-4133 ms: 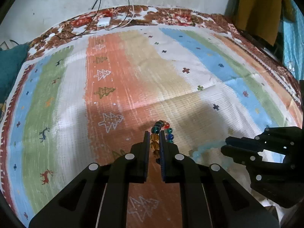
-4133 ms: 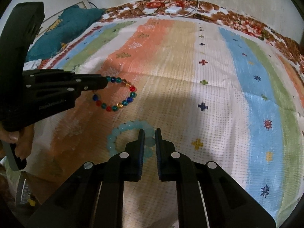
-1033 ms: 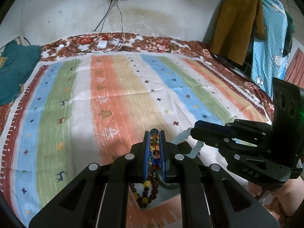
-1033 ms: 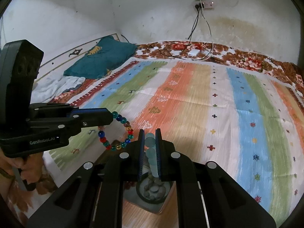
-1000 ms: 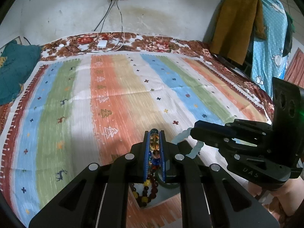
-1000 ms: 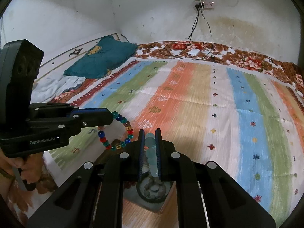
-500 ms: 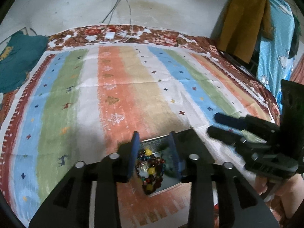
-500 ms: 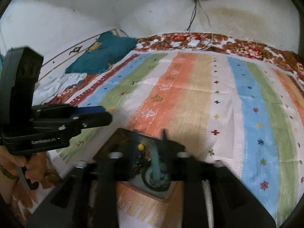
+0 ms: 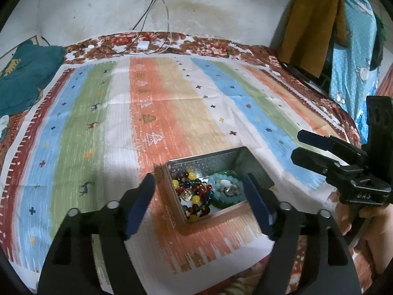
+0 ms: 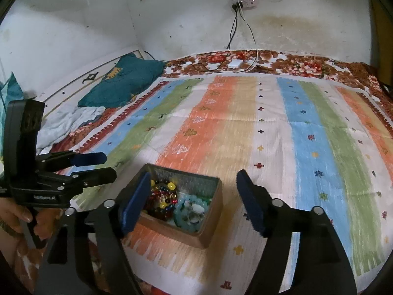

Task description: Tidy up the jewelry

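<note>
A small metal-lined box (image 9: 235,158) sits near the front edge of the striped bedspread; it also shows in the right wrist view (image 10: 213,211). Inside lie a multicoloured bead bracelet (image 9: 194,194) (image 10: 162,200) and a pale turquoise bead bracelet (image 9: 227,191) (image 10: 190,211), side by side. My left gripper (image 9: 199,199) is open and empty, held above the box. My right gripper (image 10: 194,196) is open and empty over the box, and shows at the right of the left wrist view (image 9: 302,147). The left gripper shows at the left of the right wrist view (image 10: 108,164).
The striped bedspread (image 9: 159,103) covers the bed up to the white wall. A teal pillow (image 10: 122,86) lies at the far left. A white charger with cables (image 10: 234,63) lies at the head of the bed. Clothes (image 9: 312,24) hang at the right.
Both grippers have opened and let go of their bracelets, which now lie in the box. Both grippers have pulled back and up from the box.
</note>
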